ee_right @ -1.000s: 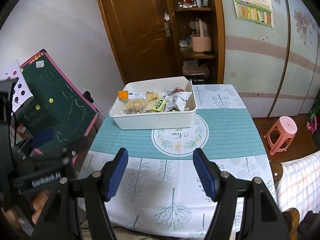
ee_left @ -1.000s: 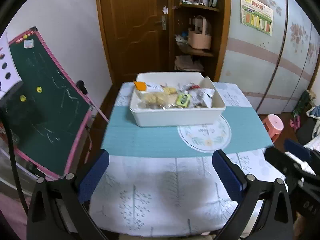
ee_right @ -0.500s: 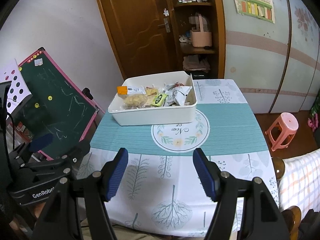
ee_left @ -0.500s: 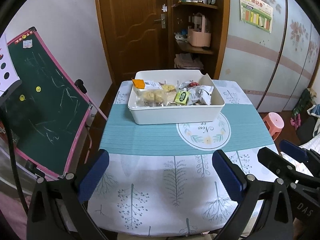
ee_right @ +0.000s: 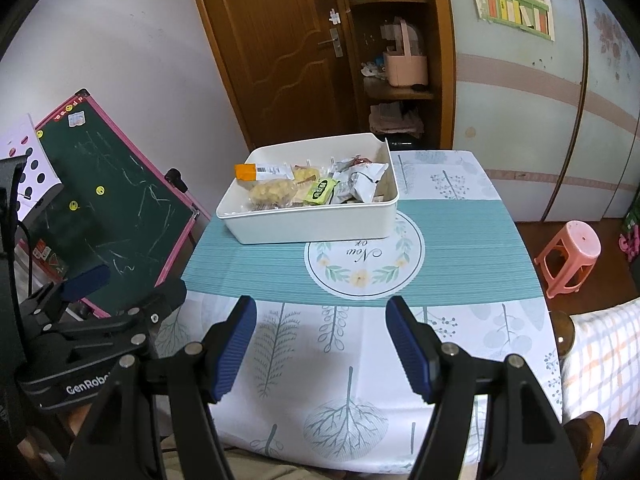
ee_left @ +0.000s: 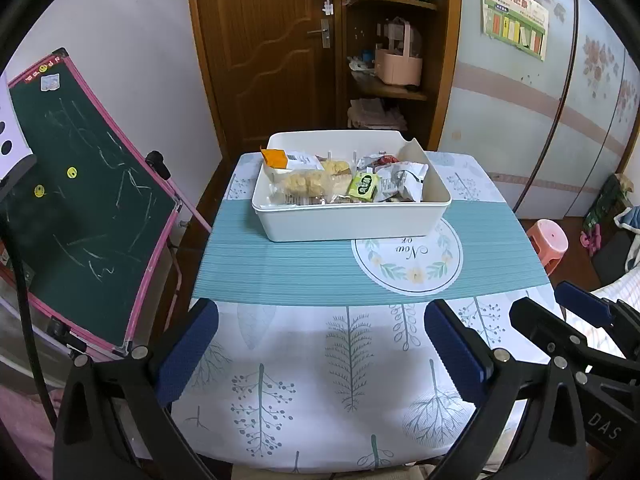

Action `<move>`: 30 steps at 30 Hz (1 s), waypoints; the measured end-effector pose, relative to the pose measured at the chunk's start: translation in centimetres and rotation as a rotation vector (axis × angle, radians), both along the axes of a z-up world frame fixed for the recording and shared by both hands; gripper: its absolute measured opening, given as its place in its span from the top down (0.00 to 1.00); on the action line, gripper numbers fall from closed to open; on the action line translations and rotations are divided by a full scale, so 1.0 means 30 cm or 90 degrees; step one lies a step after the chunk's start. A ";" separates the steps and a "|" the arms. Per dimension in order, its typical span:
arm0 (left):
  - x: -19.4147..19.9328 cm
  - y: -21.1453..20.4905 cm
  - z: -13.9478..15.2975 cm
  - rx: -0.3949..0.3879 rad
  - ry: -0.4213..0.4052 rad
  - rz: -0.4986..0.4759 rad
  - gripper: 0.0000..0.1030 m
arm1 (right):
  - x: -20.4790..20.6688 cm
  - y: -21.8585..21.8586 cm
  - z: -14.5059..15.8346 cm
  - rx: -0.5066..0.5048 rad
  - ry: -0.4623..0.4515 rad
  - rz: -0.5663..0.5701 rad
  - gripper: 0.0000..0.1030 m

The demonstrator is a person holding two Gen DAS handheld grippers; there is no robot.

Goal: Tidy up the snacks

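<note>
A white rectangular bin [ee_left: 352, 222] [ee_right: 312, 224] stands at the far side of the table on a teal runner. Several snack packets lie piled in it, among them a clear bag of yellow puffs [ee_left: 306, 184] [ee_right: 272, 192], a green packet [ee_left: 363, 186] [ee_right: 320, 191] and a silver-white bag [ee_left: 404, 180] [ee_right: 362, 182]. My left gripper [ee_left: 320, 340] is open over the near part of the tablecloth, nothing between its blue pads. My right gripper [ee_right: 322, 336] is open too, over the near edge, well short of the bin. Each gripper shows at the side of the other's view.
The table [ee_left: 320, 400] carries a white tree-print cloth. A green chalkboard easel [ee_left: 80, 208] leans at the left. A pink plastic stool [ee_right: 570, 256] stands on the floor at the right. Behind the table are a wooden door [ee_left: 264, 52] and corner shelves [ee_left: 392, 80].
Both views have drawn back and tipped slightly, so the bin sits a little farther up the table. The jaws of both grippers keep the same spread.
</note>
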State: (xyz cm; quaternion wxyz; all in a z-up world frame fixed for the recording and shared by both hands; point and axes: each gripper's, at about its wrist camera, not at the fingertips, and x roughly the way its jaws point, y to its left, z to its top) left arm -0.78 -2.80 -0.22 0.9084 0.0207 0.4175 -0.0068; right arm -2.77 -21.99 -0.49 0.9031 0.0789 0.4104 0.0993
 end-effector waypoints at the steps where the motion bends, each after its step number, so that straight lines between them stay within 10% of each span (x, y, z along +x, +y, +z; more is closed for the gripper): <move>1: -0.001 0.000 -0.002 0.001 0.000 0.000 0.01 | -0.001 -0.001 -0.002 0.001 0.001 0.000 0.34; 30: 0.000 -0.002 -0.006 0.000 0.003 0.000 0.01 | 0.014 -0.015 -0.029 0.013 0.014 -0.002 0.34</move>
